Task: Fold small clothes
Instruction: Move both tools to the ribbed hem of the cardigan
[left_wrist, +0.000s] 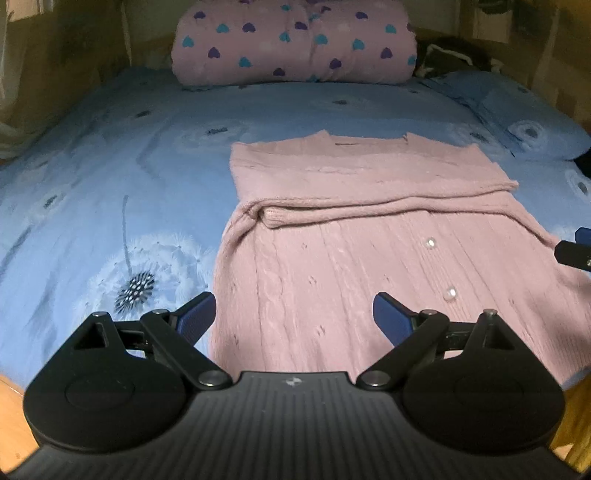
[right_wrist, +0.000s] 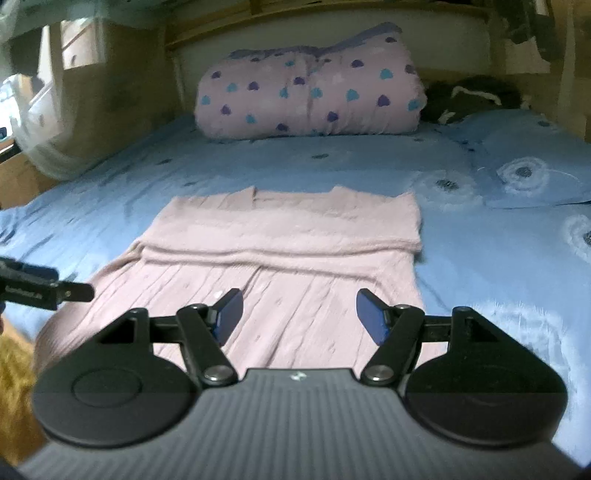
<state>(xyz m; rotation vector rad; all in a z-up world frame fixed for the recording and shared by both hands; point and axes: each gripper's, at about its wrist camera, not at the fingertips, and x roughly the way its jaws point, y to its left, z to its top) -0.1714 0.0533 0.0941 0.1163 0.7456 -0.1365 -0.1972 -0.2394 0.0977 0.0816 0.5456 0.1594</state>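
A pink knitted cardigan (left_wrist: 332, 258) lies flat on the blue bed sheet (left_wrist: 110, 166), its sleeves folded across the chest in a band (left_wrist: 369, 210). Small shiny buttons (left_wrist: 430, 243) run down its front. My left gripper (left_wrist: 294, 314) is open and empty, hovering over the hem's left part. In the right wrist view the cardigan (right_wrist: 288, 258) lies straight ahead, and my right gripper (right_wrist: 299, 314) is open and empty over the hem's right part. The right gripper's tip shows at the left wrist view's right edge (left_wrist: 572, 251); the left gripper shows in the right wrist view (right_wrist: 37, 286).
A rolled pink quilt with heart prints (left_wrist: 295, 40) lies at the head of the bed. A blue pillow (left_wrist: 528, 122) sits at the back right, with dark clothing (left_wrist: 450, 55) behind it. Wooden bed sides surround the mattress; wooden floor (left_wrist: 14, 417) shows below.
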